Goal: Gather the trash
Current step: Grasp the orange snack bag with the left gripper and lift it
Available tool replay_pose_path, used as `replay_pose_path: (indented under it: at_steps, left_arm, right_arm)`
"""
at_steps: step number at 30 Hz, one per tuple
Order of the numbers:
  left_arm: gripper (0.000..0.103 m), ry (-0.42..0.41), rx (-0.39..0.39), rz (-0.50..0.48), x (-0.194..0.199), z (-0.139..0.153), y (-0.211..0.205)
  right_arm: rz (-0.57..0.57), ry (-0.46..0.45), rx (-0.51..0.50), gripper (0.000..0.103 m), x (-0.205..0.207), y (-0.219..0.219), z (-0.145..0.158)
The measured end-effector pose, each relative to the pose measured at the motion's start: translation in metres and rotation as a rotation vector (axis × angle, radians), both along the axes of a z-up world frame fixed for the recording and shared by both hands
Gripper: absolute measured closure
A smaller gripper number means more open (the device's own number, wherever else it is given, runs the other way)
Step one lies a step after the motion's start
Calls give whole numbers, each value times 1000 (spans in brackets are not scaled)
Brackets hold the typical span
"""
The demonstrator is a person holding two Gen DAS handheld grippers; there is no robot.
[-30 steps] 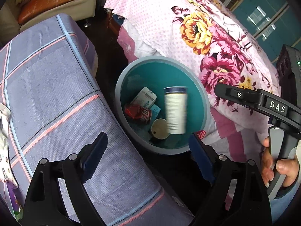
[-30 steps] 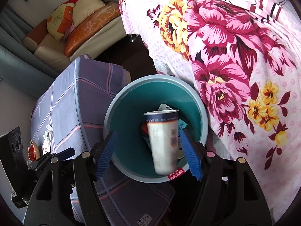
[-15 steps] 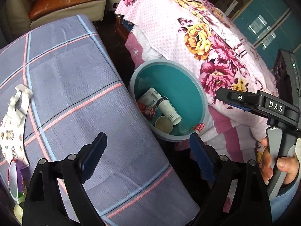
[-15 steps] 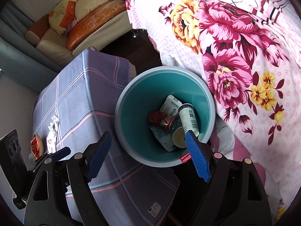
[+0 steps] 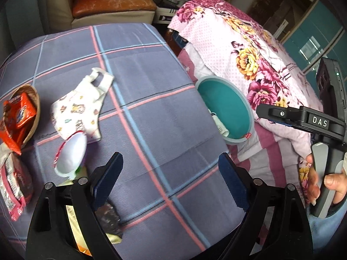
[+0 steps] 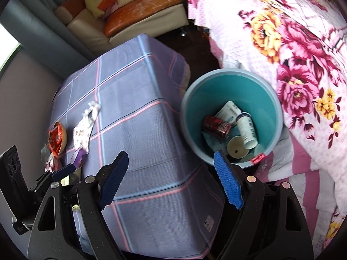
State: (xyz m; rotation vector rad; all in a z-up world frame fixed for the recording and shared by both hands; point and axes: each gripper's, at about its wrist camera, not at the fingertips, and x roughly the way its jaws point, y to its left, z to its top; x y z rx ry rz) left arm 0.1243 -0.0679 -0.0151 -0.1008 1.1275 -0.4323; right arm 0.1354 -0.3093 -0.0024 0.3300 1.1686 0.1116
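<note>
Between drops now: a white cup (image 6: 247, 130) lying in the teal bin (image 6: 229, 72) at centre right of the right wrist view, next to a red can (image 6: 216, 126), a white packet (image 6: 228, 111) and a round lid (image 6: 236, 150). More trash waiting on the checked desk (image 5: 151, 99), at the left of the left wrist view: an empty tub (image 5: 70, 155) on its side, a crumpled printed mask (image 5: 80, 106), an orange wrapper (image 5: 18, 113) sitting in a brown bowl (image 5: 34, 99), a pink-and-silver wrapper (image 5: 13, 188) at the far left edge, and some dark scrap (image 5: 108, 215) low down, partly hidden behind the left jaw.

Next move, by judgement: swing towards the left side of the desk and pick one loose piece, most likely the tub or the mask, both lying near the left hand-held gripper (image 5: 171, 177). Thin cloth and foil call for a low, flat approach so a pad gets under an edge.

Left hand-held gripper: jaws spread wide, nothing between the pads, only bare cloth below. Right hand-held gripper (image 6: 173, 179): jaws having just widened a little more, now broad apart and empty, one pad over the desk edge, the other over the near rim of the bin, touching neither as far as can be told. Seen from the side at the right of the left wrist view, gripped by a hand (image 5: 323, 182).
</note>
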Motion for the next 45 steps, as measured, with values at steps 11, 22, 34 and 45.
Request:
replay_pose_path:
  at_steps: [11,22,34,45]
  left_arm:
    - [13,35,-3,164,-31,-10,101]
    - [13,122,-3,226,-58,-57,130]
    - [46,15,-57,203,-72,-52,127]
    - [50,-105,-156,237,-70,11,165]
  right_arm:
    - [135,24,-26,25,-5,74,0]
    - [180,57,-47,25,-15,98,-9]
    - [219,61,-72,25,-21,128,-13]
    - [240,54,-83,25,-10,154,-12]
